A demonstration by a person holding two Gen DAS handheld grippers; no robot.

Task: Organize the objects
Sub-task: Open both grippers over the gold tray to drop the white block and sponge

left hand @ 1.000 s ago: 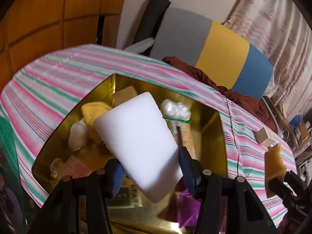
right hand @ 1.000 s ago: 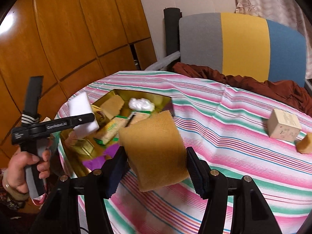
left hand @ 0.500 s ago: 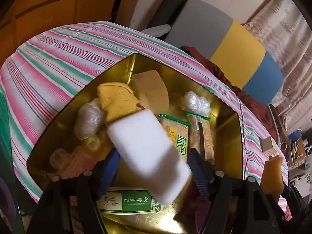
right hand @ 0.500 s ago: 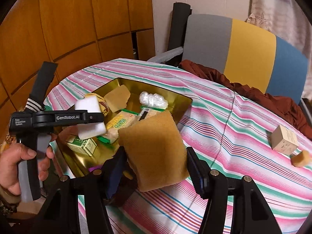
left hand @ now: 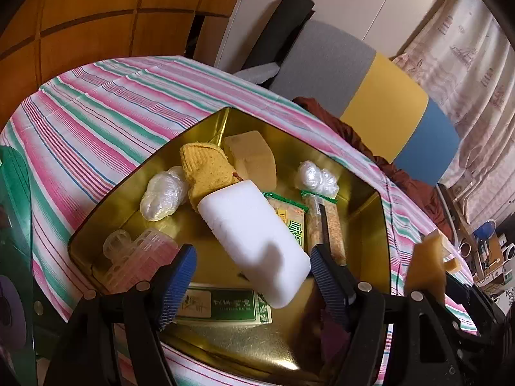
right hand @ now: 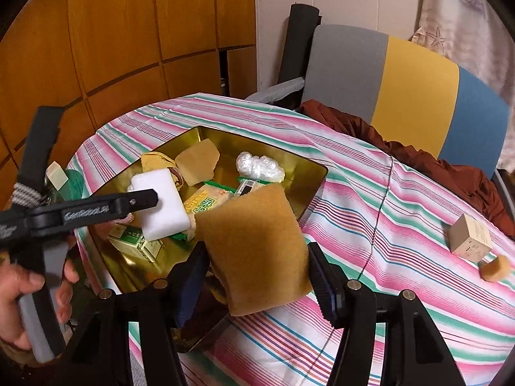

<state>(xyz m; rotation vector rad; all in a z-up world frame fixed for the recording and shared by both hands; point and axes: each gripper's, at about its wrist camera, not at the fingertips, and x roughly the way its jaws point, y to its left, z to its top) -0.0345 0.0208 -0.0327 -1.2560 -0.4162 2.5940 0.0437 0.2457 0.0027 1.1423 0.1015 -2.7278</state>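
A gold tin tray (left hand: 370, 225) (right hand: 305, 164) on the striped tablecloth holds sponges, wrapped snack packs, plastic-wrapped bundles and a green box. My left gripper (left hand: 251, 270) has its jaws spread wide over the tray. The white sponge block (left hand: 254, 238) (right hand: 161, 202) lies loose between them, its lower end touching the right pad, over the tray's contents. My right gripper (right hand: 254, 267) is shut on a brown sponge (right hand: 254, 251) above the tray's near right corner; the sponge also shows in the left wrist view (left hand: 425, 270).
A small cardboard box (right hand: 470, 238) and a small brown sponge piece (right hand: 495, 268) lie on the cloth at the right. A grey, yellow and blue chair (right hand: 402, 80) with dark red cloth stands behind the table. Wood panels are at the left.
My left gripper opened and let go of the white sponge block, which dropped lower into the tray. My right gripper moved the brown sponge closer to the tray.
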